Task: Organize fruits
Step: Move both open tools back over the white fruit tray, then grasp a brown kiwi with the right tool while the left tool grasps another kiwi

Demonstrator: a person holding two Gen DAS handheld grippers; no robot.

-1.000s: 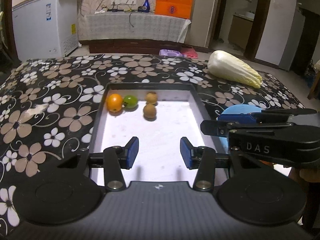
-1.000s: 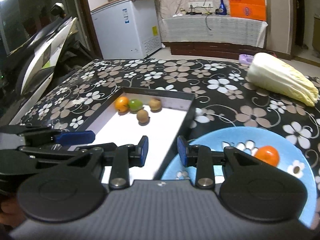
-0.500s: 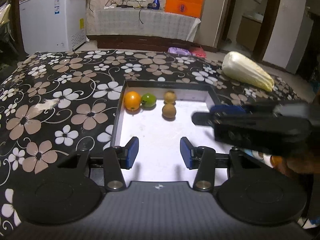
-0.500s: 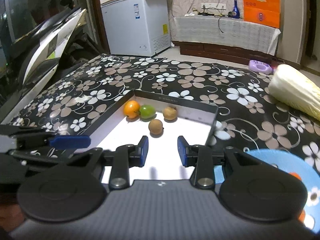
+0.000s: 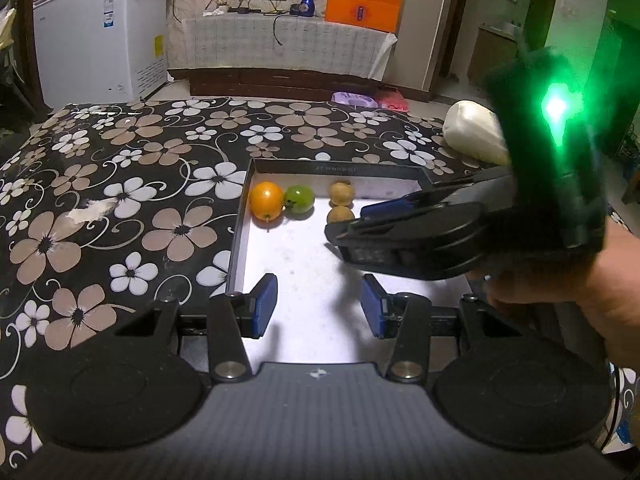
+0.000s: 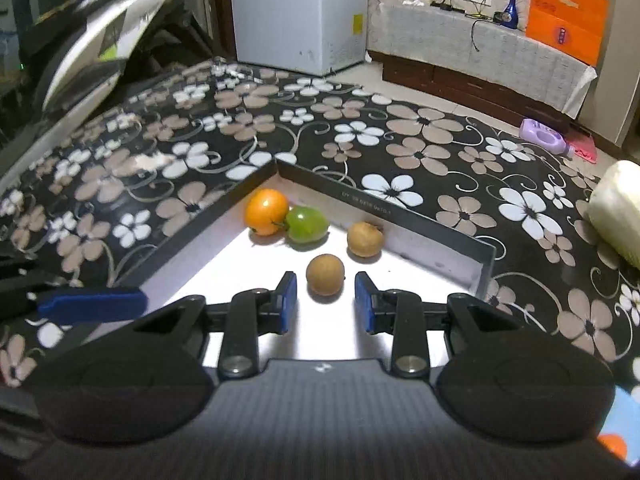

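Inside the tray (image 6: 440, 236), at 12 o'clock of the spread, empty right gripper (image 6: 325, 303): near brown fruit (image 6: 325, 274), round, liable to roll toward the green fruit (image 6: 307, 223) if nudged by one fingertip.

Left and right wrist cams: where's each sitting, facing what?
Left wrist: over the tray's near end, facing its far wall; open left gripper, right gripper and hand crossing.
Right wrist: over the tray, open right gripper bracketing the nearer brown fruit.
Shared: tray, orange fruit, green fruit, cabbage.
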